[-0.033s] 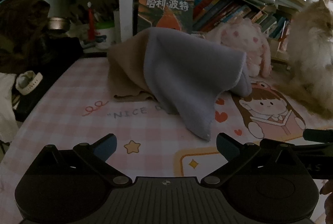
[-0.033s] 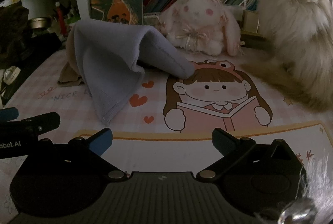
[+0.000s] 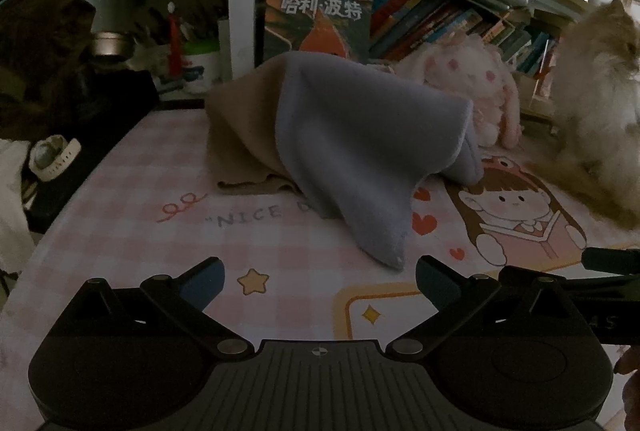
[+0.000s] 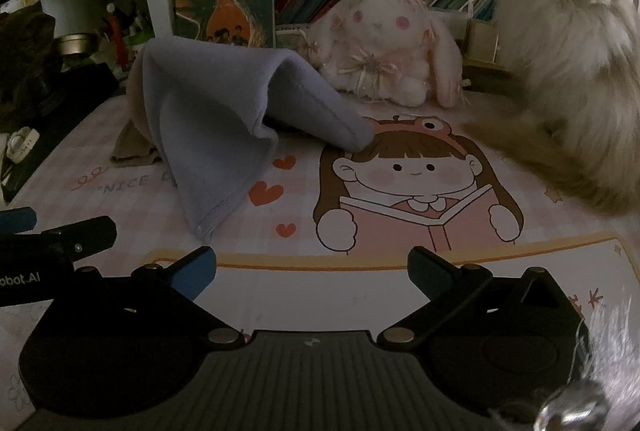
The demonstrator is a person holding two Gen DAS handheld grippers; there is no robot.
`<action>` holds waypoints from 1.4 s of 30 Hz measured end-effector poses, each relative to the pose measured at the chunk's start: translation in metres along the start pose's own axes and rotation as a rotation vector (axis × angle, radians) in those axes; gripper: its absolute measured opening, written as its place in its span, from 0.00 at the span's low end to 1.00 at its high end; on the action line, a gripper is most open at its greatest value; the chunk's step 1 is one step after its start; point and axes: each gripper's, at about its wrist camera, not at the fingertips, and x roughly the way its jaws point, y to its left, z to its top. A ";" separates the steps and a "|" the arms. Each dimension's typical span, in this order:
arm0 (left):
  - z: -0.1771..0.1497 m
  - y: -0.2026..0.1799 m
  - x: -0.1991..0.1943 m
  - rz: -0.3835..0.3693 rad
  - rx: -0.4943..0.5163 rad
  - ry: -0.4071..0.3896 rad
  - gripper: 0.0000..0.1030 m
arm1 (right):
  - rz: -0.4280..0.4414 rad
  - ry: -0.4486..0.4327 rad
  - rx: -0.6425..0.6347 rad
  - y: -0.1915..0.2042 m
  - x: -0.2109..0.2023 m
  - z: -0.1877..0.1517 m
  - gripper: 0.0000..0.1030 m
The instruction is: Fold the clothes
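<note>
Low over the bench [image 3: 120,231], the left tongs [image 3: 318,281] and right tongs [image 4: 310,271] both gape wide, holding nothing. Just beyond them a grey-blue cloth [image 3: 360,151] lies heaped on the pink checked mat [image 4: 400,255], over a beige garment [image 3: 244,135]. Farther back sit a plush rabbit [image 4: 384,47] and, to the right, a fluffy cat [image 4: 568,63].
</note>
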 end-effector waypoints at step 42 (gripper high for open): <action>0.001 0.004 0.001 -0.003 -0.023 0.021 1.00 | -0.004 0.017 0.002 0.002 -0.001 0.000 1.00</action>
